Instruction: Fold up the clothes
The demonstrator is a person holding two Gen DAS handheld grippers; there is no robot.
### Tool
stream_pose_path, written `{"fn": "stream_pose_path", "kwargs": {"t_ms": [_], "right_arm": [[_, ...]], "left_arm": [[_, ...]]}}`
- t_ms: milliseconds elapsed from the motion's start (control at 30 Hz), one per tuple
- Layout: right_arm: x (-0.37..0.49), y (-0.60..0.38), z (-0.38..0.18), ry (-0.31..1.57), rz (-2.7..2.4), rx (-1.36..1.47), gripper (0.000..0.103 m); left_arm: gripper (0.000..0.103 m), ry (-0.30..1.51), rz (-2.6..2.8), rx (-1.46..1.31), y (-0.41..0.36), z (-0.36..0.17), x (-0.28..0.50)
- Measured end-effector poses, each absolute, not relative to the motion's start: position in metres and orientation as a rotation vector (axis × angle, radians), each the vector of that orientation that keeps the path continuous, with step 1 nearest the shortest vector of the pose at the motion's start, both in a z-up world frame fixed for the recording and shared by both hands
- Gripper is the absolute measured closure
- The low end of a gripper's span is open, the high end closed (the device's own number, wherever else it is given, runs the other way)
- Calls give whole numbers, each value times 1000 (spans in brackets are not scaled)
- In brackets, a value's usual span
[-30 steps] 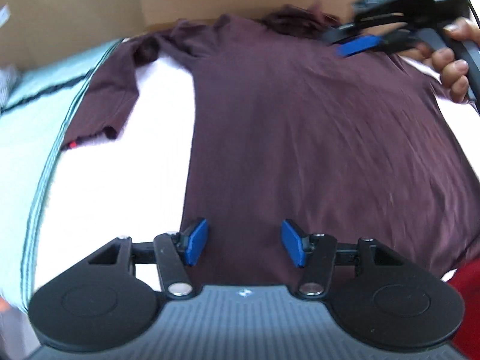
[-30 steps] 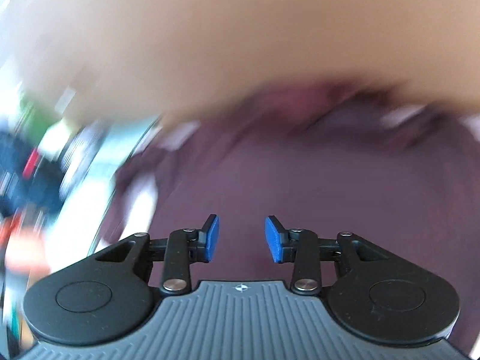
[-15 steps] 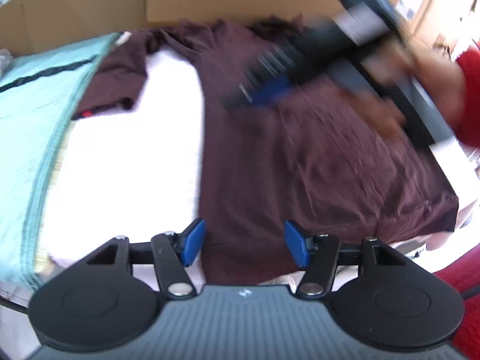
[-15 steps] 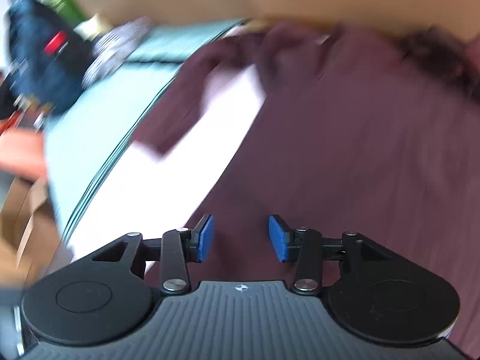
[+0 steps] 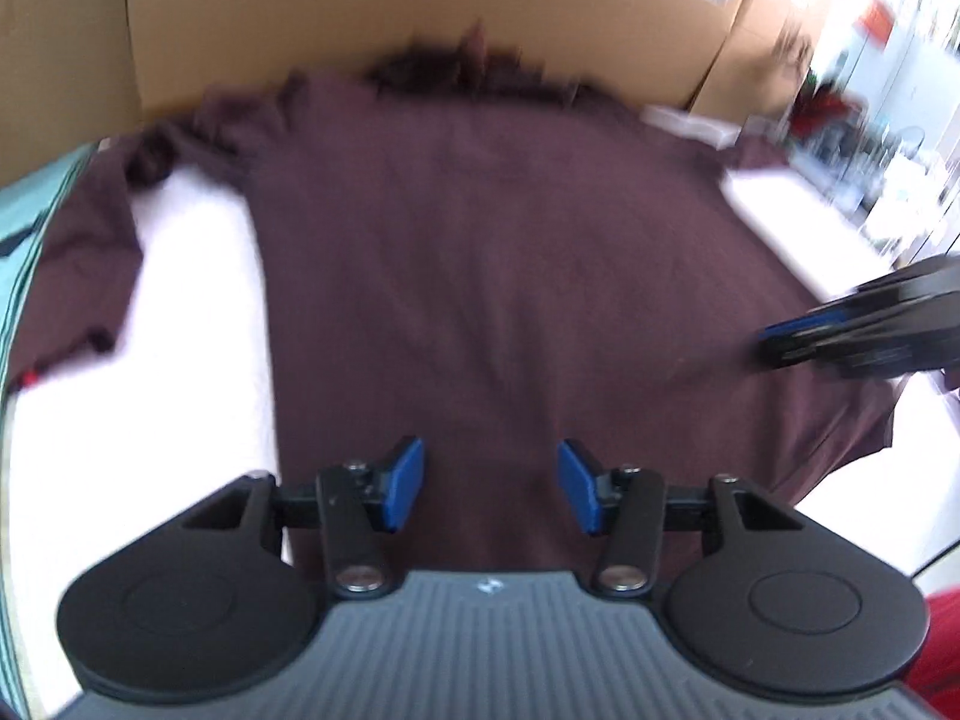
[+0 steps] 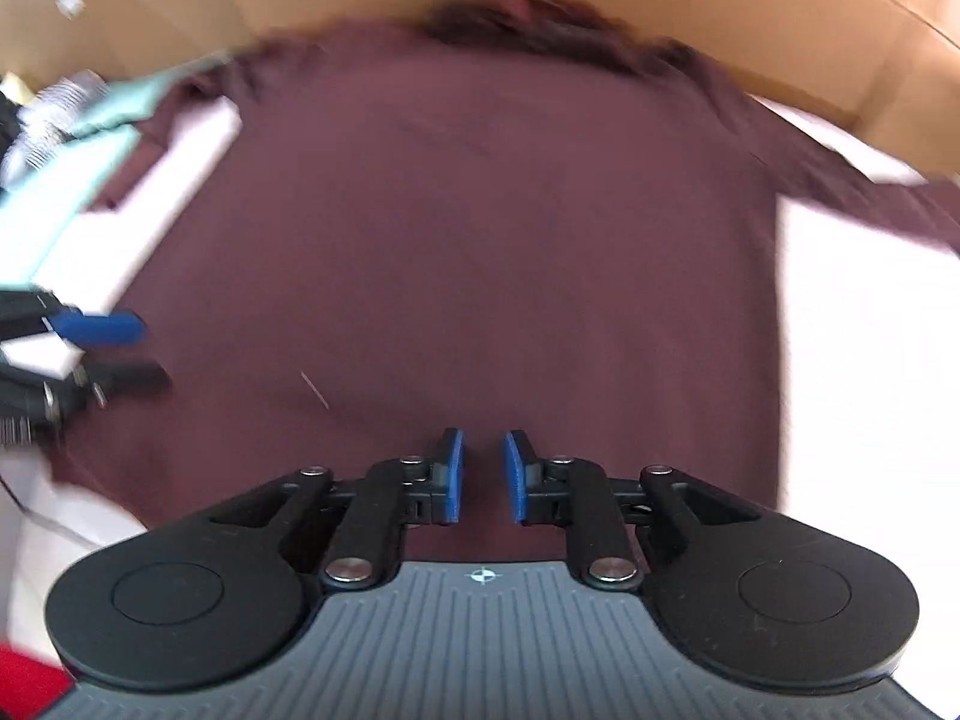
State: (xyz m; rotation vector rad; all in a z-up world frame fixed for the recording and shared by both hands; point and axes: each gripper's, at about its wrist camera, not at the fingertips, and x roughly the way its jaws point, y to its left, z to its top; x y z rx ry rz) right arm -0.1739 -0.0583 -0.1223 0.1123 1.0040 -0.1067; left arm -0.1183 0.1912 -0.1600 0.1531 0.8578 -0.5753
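While both frames were smeared by motion, the maroon T-shirt [image 5: 480, 276] could be read lying flat and spread on a white surface [image 5: 198, 324], its body ahead of both pairs of tongs and its neck end farthest from them, against a cardboard wall [image 5: 360, 6].

Left gripper [image 5: 489, 492]: blue pads [image 5: 403, 483] apart and closing, nothing between them; the shirt's hem edge sat just under and ahead of the tips. Whether they touched the cloth could not be told. One short sleeve [image 5: 78, 276] lay off to this gripper's left, beside a pale green cloth [image 5: 15, 240].

Right gripper [image 6: 483, 474]: pads [image 6: 453, 474] close together with a narrow gap, closing, no cloth pinched. It hung over the lower body of the shirt; the other sleeve [image 6: 864, 204] reached away to its right.

Each gripper showed at the other's side, blurred, over the shirt's edge.
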Motion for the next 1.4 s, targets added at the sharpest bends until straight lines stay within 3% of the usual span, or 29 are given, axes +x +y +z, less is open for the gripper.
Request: {"fn": "stream_pose_path", "kwargs": {"t_ms": [133,200,300,333,467,533,600,667,733,767,800,833,1067,1367,1400], "right_arm": [[-222,-77,-130,1014,-198,127,76],[-227,-79,-129,1024,-207,121,82],[-212,-82,-111,902,-179,135,79],[-199,-83,-113,905,-170,130,74],[-155,-86,-128,926,-111,76,75],[-153,-94,-137,959,-115,48,74],[-173,-110,-135,962,-108,43,64],[-189,-119,-134,982,-83,22,63],[-203,-125,-130,1003,-64,-9,62],[-203,-126,-124,994,-56,14,63],[-202,-127,-118,983,-46,36,74],[-195,-123,-115,954,-19,58,77],[-130,-62,-109,816,271,-41,82],[-101,-23,-128,826,409,-120,86],[-99,-21,-130,834,412,-130,95]], "left_arm": [[45,878,-548,241,197,-156,-134],[48,899,-533,270,200,-152,-139],[50,851,-508,245,190,-141,-137],[49,853,-510,238,181,-141,-133],[47,878,-492,238,154,-155,-125],[37,884,-455,241,158,-161,-129],[34,900,-427,236,171,-160,-136],[30,919,-393,255,180,-157,-144],[42,944,-365,241,182,-149,-146],[45,936,-360,225,181,-143,-147],[45,922,-364,215,175,-139,-147],[45,908,-369,207,168,-135,-146],[44,927,-410,245,123,-144,-146],[39,977,-328,208,136,-146,-160],[37,980,-321,200,138,-146,-160]]}}
